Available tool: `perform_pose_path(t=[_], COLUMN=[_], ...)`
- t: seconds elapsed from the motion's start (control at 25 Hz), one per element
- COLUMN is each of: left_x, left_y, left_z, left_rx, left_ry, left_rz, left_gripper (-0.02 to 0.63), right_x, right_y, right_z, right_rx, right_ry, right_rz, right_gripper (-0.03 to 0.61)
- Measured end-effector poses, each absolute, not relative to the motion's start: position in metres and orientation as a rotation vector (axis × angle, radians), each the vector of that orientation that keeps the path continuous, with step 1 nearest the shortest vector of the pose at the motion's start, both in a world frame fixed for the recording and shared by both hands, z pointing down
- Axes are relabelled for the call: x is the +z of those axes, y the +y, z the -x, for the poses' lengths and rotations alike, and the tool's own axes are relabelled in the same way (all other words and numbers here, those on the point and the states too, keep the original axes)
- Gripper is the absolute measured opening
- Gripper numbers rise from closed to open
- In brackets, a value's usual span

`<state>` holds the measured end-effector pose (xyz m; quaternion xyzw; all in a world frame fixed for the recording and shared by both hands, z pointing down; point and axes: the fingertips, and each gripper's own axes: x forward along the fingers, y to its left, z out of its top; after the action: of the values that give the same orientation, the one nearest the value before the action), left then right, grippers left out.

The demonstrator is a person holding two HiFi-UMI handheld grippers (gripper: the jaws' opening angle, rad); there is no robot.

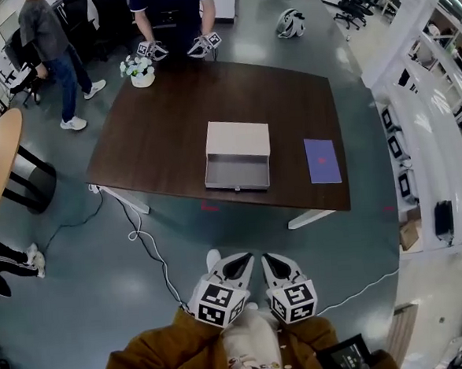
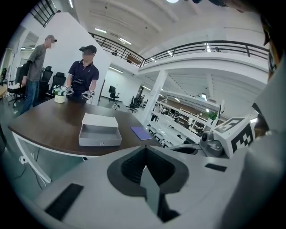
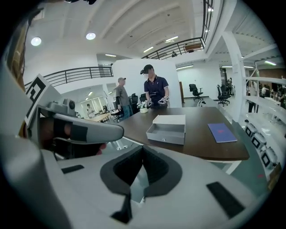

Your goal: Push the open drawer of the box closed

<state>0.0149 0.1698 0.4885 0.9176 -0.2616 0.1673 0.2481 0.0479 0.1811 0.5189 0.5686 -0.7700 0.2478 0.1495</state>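
1. The pale beige rectangular cardboard box (image 1: 237, 138) lies near the middle of the dark brown wooden table (image 1: 149, 146). Its grey drawer (image 1: 238, 173) is pulled out toward the person, so the drawer front faces the near table edge, which suits a straight push.
2. The left gripper (image 1: 241, 260) has its jaws together with nothing between them. It is held close to the body, well apart from the table.
3. The right gripper (image 1: 270, 260) is likewise clenched and empty, just beside the left. Judgement: the approach has not begun, and closed jaws give a blunt pushing face.
4. A flat purple booklet (image 1: 322, 160) lies right of the box, apart from it and clear of the push path.
5. Writing: none is legible. Only the black-and-white square markers on the gripper cubes show.
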Motion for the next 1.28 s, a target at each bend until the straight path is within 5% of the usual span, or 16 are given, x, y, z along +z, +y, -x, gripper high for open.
perform_pose_path(t=[0.44,1.28], left_x=[0.505,0.549], left_y=[0.031,-0.022], left_z=[0.016,-0.026], left_rx=[0.489,0.599], left_ry=[-0.691,-0.845], left_rz=[-2.460,-2.371], left_gripper=[0.005,0.005], right_x=[0.528,0.563], right_y=[0.046,-0.012], right_z=[-0.019,-0.068], right_rx=[0.720,0.768], right_ry=[-2.159,-2.218], right_rz=[-1.626,-1.458], right_gripper=[0.006,0.006])
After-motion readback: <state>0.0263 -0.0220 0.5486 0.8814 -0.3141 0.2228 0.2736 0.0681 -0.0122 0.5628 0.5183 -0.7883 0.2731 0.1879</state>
